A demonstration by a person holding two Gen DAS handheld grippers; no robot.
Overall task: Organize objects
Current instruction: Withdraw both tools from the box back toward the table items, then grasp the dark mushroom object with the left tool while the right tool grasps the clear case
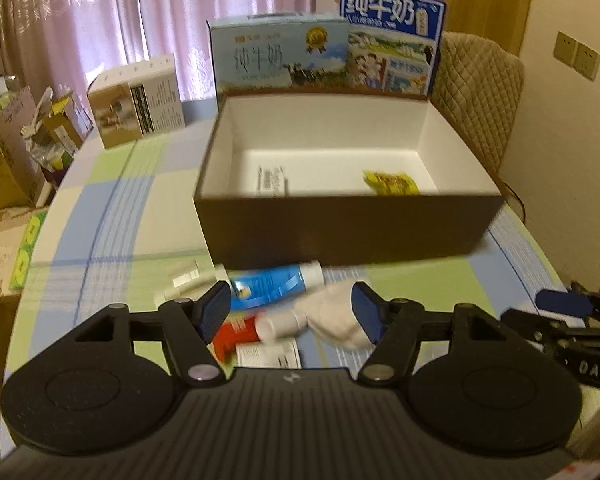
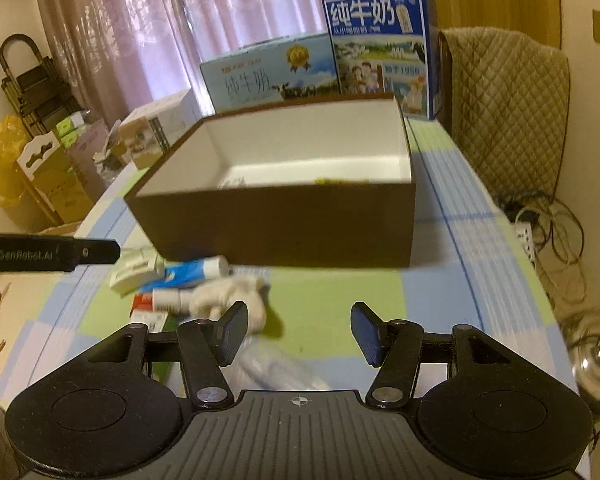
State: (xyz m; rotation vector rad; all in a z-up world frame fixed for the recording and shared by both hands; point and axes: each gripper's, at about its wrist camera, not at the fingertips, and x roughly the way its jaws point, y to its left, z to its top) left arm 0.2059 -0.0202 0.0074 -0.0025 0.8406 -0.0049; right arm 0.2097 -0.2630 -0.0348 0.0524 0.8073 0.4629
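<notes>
Both grippers gape (empty) — left gripper [image 1: 292, 312], right gripper [image 2: 298, 332].

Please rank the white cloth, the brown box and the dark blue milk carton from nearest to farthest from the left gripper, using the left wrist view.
1. White cloth, by the left gripper's right finger.
2. Brown box, straight ahead at mid-table.
3. Dark blue milk carton, behind the box, right.
</notes>
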